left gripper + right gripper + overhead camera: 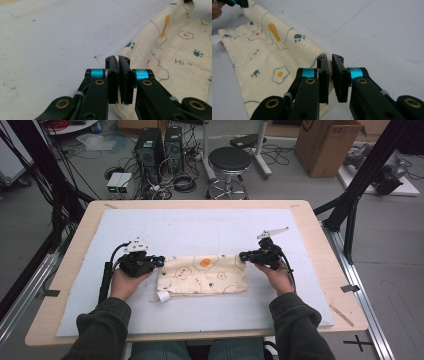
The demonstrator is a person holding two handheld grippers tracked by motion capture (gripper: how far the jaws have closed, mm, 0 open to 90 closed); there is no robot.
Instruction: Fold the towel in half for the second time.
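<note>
The cream printed muslin cloth (202, 275) is mid-fold; left gripper (159, 260) and right gripper (243, 255) each pinch a 12 o'clock corner, next drawing toward 6 o'clock.

Folded printed cloth (202, 275) flat on white mat (200, 230), L tool (161, 260) & R tool (242, 255) at its far corners.

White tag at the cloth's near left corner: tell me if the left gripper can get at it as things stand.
Probably yes. The white tag lies bare on the mat, just nearward of the left gripper, nothing between. But its jaws look shut on the cloth, so it must release first.
</note>
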